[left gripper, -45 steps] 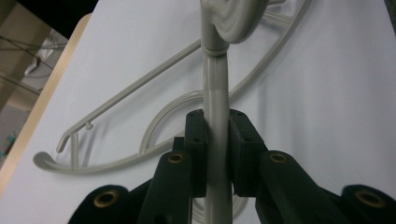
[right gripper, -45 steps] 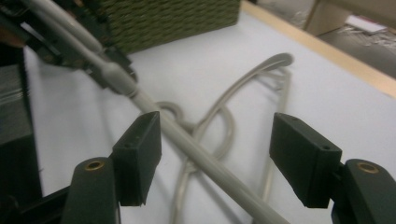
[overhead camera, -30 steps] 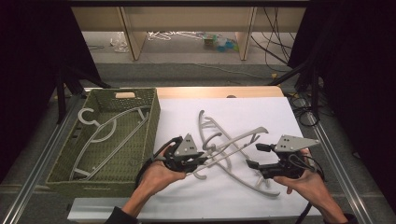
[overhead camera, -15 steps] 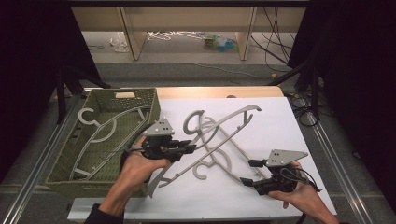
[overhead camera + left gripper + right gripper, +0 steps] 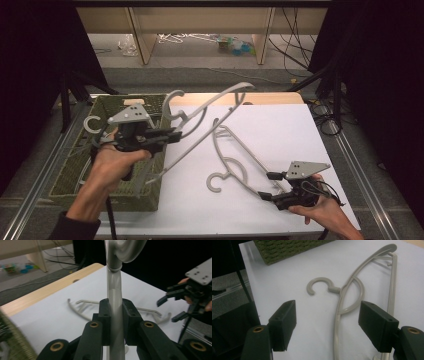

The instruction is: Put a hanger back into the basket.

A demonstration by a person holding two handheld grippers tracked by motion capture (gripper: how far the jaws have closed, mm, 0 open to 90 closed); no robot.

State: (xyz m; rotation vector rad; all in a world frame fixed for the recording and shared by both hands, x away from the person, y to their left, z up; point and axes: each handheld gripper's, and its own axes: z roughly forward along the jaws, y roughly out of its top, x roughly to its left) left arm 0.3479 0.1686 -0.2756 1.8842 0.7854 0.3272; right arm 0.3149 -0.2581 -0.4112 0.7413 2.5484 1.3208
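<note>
My left gripper (image 5: 174, 134) is shut on the neck of a grey plastic hanger (image 5: 212, 107), which it holds tilted in the air over the right edge of the green basket (image 5: 150, 199). In the left gripper view the pads (image 5: 104, 315) clamp the hanger's stem (image 5: 115, 305) just below its hook. A second grey hanger (image 5: 235, 155) lies flat on the white table, hook toward me. My right gripper (image 5: 266, 186) rests low at the near right, open, by that hanger's lower end. Between its spread jaws (image 5: 329, 325) I see the lying hanger (image 5: 348, 297) on the table.
The woven basket at the left holds at least one more pale hanger (image 5: 92, 122). The white sheet (image 5: 280, 125) covers the table, with a wooden edge (image 5: 270, 98) at the back. Metal rails run along both sides. Shelving and cables stand beyond the table.
My left gripper has risen and swung left toward the basket, carrying its hanger off the other one. My right gripper drew back a little toward me early on and has since stayed still.
</note>
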